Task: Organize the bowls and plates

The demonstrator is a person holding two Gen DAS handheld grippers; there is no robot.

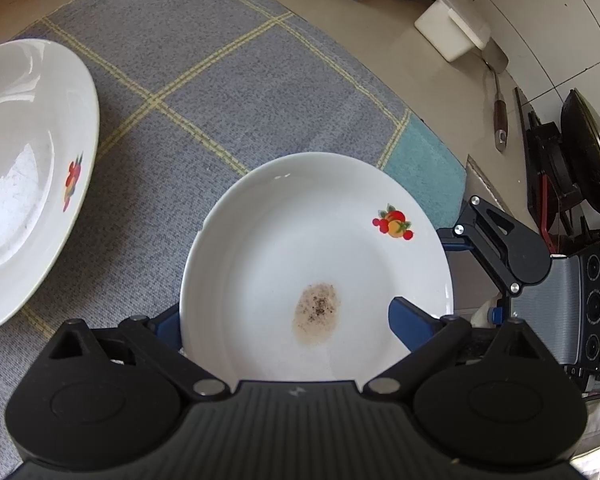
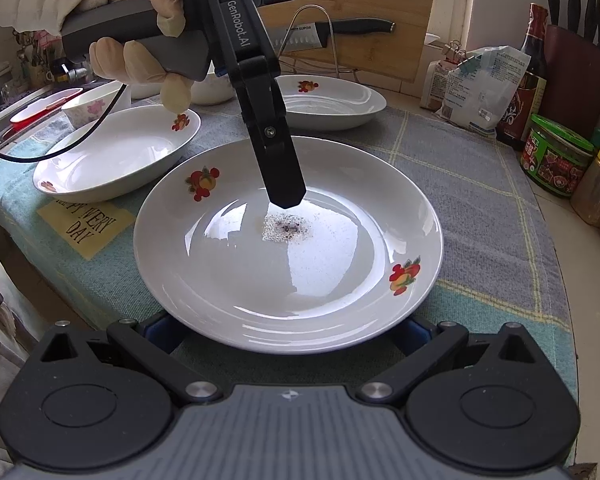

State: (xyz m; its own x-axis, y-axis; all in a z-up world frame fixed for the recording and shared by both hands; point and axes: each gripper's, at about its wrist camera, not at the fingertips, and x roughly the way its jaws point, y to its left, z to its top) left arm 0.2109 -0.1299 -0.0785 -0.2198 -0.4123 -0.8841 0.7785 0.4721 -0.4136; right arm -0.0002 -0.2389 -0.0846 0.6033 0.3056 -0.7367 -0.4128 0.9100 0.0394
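Far left, a plate [image 2: 116, 156] sits near the cloth's [image 2: 480, 200] edge; another plate [image 2: 332, 100] lies behind. The stained plate [image 2: 288, 248] is centre. The left gripper [image 1: 284, 320] straddles its rim, jaws wide, one finger [image 2: 280, 168] over the bowl, nothing clamped. The right gripper [image 2: 288, 336] flanks the near rim, equally open. A slipping pinch could skid the plate into its neighbours; right of it the cloth is bare, jars [image 2: 556, 160] beyond.
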